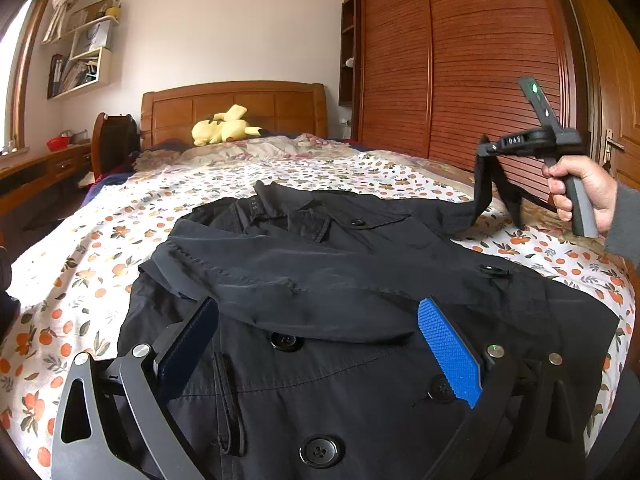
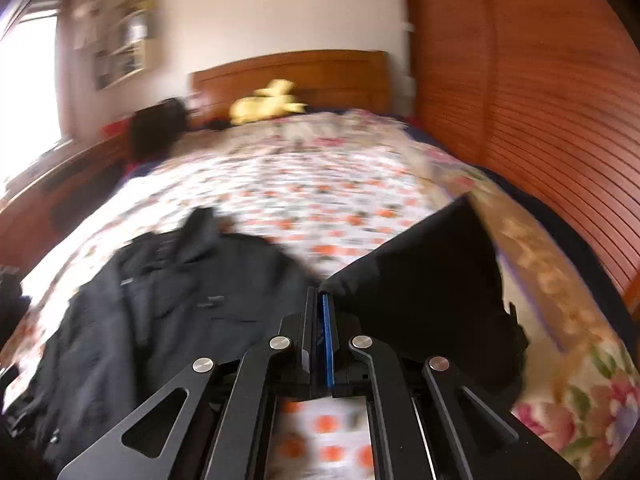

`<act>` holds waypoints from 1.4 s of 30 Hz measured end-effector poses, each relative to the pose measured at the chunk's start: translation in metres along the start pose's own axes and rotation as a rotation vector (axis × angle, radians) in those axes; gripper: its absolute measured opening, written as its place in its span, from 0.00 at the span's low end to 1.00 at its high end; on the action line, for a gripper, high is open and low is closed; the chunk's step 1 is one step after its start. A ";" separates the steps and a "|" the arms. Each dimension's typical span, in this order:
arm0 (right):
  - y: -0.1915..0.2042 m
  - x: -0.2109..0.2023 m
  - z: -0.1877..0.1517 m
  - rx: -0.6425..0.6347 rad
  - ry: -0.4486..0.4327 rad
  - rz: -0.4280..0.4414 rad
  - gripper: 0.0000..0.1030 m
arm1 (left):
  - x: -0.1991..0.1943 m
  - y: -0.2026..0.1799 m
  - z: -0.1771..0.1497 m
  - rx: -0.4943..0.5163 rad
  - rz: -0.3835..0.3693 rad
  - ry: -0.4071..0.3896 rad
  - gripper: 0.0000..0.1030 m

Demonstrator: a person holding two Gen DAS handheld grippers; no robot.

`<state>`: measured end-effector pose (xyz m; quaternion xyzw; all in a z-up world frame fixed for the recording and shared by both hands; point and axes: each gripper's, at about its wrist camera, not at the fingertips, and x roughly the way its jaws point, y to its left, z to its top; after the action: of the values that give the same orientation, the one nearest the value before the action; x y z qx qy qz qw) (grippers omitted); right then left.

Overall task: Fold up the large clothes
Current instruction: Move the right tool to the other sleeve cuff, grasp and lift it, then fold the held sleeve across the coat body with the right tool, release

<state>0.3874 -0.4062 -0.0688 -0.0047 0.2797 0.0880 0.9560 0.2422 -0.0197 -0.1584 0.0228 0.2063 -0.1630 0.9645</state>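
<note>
A black buttoned coat (image 1: 340, 272) lies spread on the flower-patterned bed (image 1: 120, 240), with one sleeve folded across its chest. My left gripper (image 1: 318, 308) hovers low over the coat's front, its blue-padded fingers (image 1: 448, 348) wide open with nothing pinched between them. At the right, a hand (image 1: 580, 188) holds my right gripper (image 1: 486, 148) raised above the bed, shut on the end of the other sleeve (image 1: 482, 192), which hangs from it. The blurred right wrist view shows the right gripper (image 2: 320, 296) with its jaws together on that sleeve (image 2: 420, 280), and the coat (image 2: 160, 288) lower left.
A yellow plush toy (image 1: 224, 128) rests against the wooden headboard (image 1: 236, 104). A slatted wooden wardrobe (image 1: 480, 60) runs close along the bed's right side. A desk (image 1: 40, 168) and a dark chair (image 1: 114, 140) stand to the left, under wall shelves (image 1: 84, 56).
</note>
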 end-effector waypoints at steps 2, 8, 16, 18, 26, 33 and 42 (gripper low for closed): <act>0.028 -0.002 -0.001 -0.042 0.004 0.059 0.02 | 0.000 0.000 0.000 0.000 0.000 0.000 0.98; 0.092 0.000 -0.012 -0.141 0.065 0.184 0.02 | 0.000 0.000 0.000 0.000 0.000 0.000 0.98; 0.122 0.028 -0.044 -0.187 0.202 0.222 0.02 | 0.000 -0.001 0.000 0.007 -0.003 0.000 0.98; 0.126 0.031 -0.053 -0.191 0.225 0.203 0.02 | 0.001 -0.002 0.001 0.009 -0.006 0.008 0.98; 0.132 0.022 -0.069 -0.196 0.253 0.128 0.27 | -0.009 -0.001 0.005 0.015 -0.012 0.001 0.98; 0.122 -0.024 -0.061 -0.219 0.174 0.082 0.54 | -0.019 -0.001 0.005 0.006 -0.029 0.004 0.98; 0.059 -0.012 -0.044 -0.109 0.161 -0.073 0.64 | -0.023 -0.006 -0.001 0.021 -0.044 0.013 0.98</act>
<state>0.3441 -0.3528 -0.0972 -0.0741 0.3500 0.0673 0.9314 0.2200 -0.0186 -0.1497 0.0294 0.2115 -0.1860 0.9591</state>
